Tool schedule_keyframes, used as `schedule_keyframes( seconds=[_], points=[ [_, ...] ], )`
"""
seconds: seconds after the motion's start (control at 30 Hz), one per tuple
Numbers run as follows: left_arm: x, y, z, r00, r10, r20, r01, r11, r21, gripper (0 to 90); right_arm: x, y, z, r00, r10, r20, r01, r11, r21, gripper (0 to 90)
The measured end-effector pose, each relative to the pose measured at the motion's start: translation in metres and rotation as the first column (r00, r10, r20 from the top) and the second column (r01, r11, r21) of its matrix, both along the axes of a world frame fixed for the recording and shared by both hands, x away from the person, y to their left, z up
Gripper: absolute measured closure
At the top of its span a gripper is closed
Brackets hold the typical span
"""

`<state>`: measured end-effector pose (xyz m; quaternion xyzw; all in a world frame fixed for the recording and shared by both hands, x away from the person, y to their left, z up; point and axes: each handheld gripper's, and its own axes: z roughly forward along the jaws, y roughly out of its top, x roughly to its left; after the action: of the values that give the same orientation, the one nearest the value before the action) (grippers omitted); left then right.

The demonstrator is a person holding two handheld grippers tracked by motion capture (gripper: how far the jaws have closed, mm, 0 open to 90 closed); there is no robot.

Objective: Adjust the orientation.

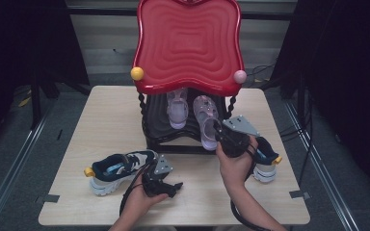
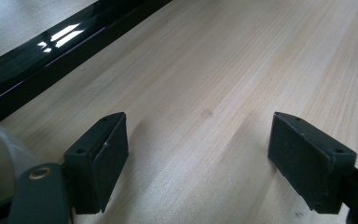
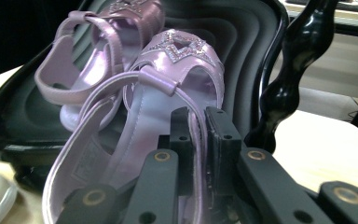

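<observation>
Right tool (image 3: 198, 140) has its two black jaws pinched tight on the heel strap of a lilac sandal (image 3: 168, 93), the thin band running up between the pads; in the high view that tool (image 1: 220, 134) sits at the front edge of the black lower shelf (image 1: 160, 126) of a small rack, with the held sandal (image 1: 205, 120) lying partly on the shelf, heel toward the person; its partner, a second lilac sandal (image 1: 177, 109), rests just beside it, farther in on the same shelf. Left tool (image 1: 173, 186) lies low over the pale wooden counter (image 1: 111, 110) with its jaws standing wide and bare wood between them (image 2: 200, 154). Just beside that tool a navy and cream sneaker (image 1: 118, 169) lies on the counter; a matching sneaker (image 1: 266, 163) sits near the right hand (image 1: 236, 166). Above the shelf, farthest off, the rack's red rippled top tray (image 1: 188, 43) tilts toward the camera, a yellow ball (image 1: 137, 73) and a pink ball (image 1: 240, 76) at its front corners.
</observation>
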<state>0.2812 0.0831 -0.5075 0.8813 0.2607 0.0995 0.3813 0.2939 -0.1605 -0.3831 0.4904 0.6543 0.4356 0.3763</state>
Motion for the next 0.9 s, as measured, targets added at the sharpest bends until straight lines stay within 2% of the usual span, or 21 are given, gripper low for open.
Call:
schedule_keyframes(
  seconds=[0.17,0.37,0.47,0.53,0.63,0.73,0.8,0.9],
  points=[
    [0.0,-0.001,-0.001,1.0,0.005,0.0,-0.005,0.9999,-0.014,19.8,0.009,0.004,0.0,0.999,-0.039,0.023,0.039,0.9992,-0.007,81.6],
    [0.0,-0.001,-0.001,1.0,0.006,0.0,-0.006,0.9999,-0.015,19.8,0.021,0.012,-0.003,0.996,-0.075,0.049,0.074,0.9972,0.01,81.7],
    [0.0,-0.001,-0.001,1.0,0.006,0.001,-0.006,0.9999,-0.015,19.8,0.027,0.016,-0.005,0.9945,-0.093,0.047,0.093,0.9957,0.009,81.6],
    [0.0,-0.001,-0.001,1.0,0.007,0.001,-0.007,0.9999,-0.015,19.8,0.031,0.019,-0.007,0.9928,-0.11,0.048,0.11,0.9939,0.011,81.5],
    [0.0,-0.001,-0.001,1.0,0.007,0.001,-0.007,0.9998,-0.016,19.8,0.036,0.024,-0.006,0.9889,-0.128,0.075,0.13,0.9913,-0.021,81.5],
    [0.0,-0.001,-0.001,1.0,0.006,0.002,-0.006,0.9999,-0.015,19.7,0.042,0.027,-0.007,0.9861,-0.144,0.084,0.145,0.9893,-0.015,81.5],
    [0.0,-0.001,-0.001,1.0,0.006,0.002,-0.006,0.9999,-0.015,19.7,0.048,0.031,-0.007,0.9832,-0.154,0.097,0.158,0.987,-0.03,81.4],
    [0.0,-0.001,-0.001,1.0,0.005,0.003,-0.005,0.9999,-0.014,19.7,0.056,0.034,-0.01,0.981,-0.168,0.097,0.169,0.9855,-0.008,81.3]
  ],
)
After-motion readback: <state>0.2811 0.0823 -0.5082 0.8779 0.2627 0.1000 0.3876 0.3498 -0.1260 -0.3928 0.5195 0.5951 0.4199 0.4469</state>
